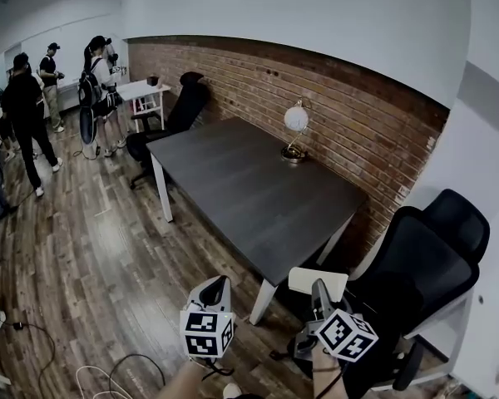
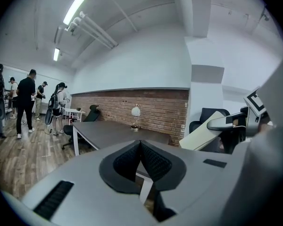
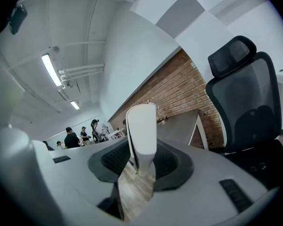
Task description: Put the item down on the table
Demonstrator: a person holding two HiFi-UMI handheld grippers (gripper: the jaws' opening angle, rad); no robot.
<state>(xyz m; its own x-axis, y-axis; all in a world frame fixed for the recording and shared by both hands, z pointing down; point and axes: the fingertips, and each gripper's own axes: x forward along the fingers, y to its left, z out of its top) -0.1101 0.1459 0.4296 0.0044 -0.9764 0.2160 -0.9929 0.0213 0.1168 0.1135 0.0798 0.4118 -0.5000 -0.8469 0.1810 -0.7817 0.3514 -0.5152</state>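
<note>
The right claw (image 3: 141, 160) is clamped on a flat cream-white slab with rounded corners (image 3: 142, 131): its black ribbed pads press on both faces of the slab's near end, and the rest stands out past the tips. From the head view the slab (image 1: 318, 280) juts forward from this claw (image 1: 320, 296), in the air and off the table, just beside the table's nearest corner and white leg.

The left claw (image 2: 140, 160) has its jaws closed together with nothing between them. It sits to the left of the right claw, near it, and its own view catches the slab (image 2: 203, 136) off to its right. In the head view it (image 1: 214, 293) is low over the wood-plank floor (image 1: 108, 256).

Each claw carries a white cube printed with black-and-white square marker patterns, one on the left (image 1: 206, 332) and one on the right (image 1: 347, 336).

Ahead of both claws stretches the dark grey rectangular table on white legs (image 1: 249, 189), with a white globe lamp on a round metal base (image 1: 295, 131) at its far side by the red brick wall (image 1: 349, 110). To the right of the right claw stands a black mesh office chair (image 1: 428, 252). Far off to the left, several people (image 1: 25, 106) stand.
</note>
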